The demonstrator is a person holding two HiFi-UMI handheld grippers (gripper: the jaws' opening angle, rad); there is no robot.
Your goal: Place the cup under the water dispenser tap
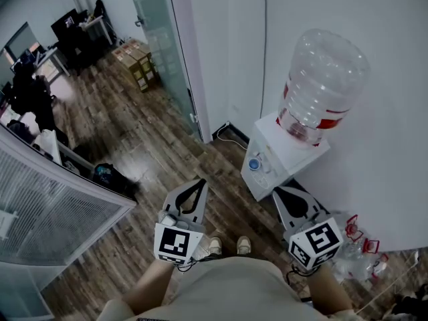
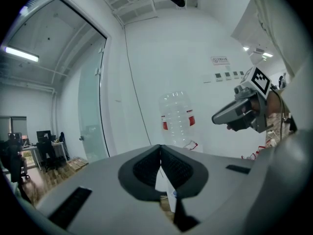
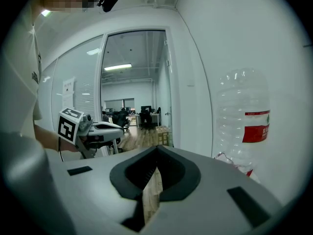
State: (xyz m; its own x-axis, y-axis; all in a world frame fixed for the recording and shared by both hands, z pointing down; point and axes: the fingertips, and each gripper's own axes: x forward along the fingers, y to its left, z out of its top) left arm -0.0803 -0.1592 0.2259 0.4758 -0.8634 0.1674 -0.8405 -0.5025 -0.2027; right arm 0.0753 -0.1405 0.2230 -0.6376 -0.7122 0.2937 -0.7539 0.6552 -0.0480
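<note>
A white water dispenser (image 1: 289, 154) stands against the wall with a big clear bottle (image 1: 322, 84) on top; its blue tap (image 1: 254, 164) faces the floor side. The bottle also shows in the left gripper view (image 2: 177, 119) and the right gripper view (image 3: 244, 116). No cup shows in any view. My left gripper (image 1: 200, 182) hovers left of the dispenser, shut and empty (image 2: 160, 149). My right gripper (image 1: 277, 191) hangs just in front of the dispenser's near side, shut with nothing between its jaws (image 3: 156, 149).
A glass door (image 1: 157, 32) and white wall corner stand behind the dispenser, with a cable (image 1: 231, 136) on the floor. Empty plastic bottles (image 1: 358, 249) lie at the right. Cardboard boxes (image 1: 137, 62) and desks (image 1: 73, 29) are farther off. A partition (image 1: 60, 212) runs along the left.
</note>
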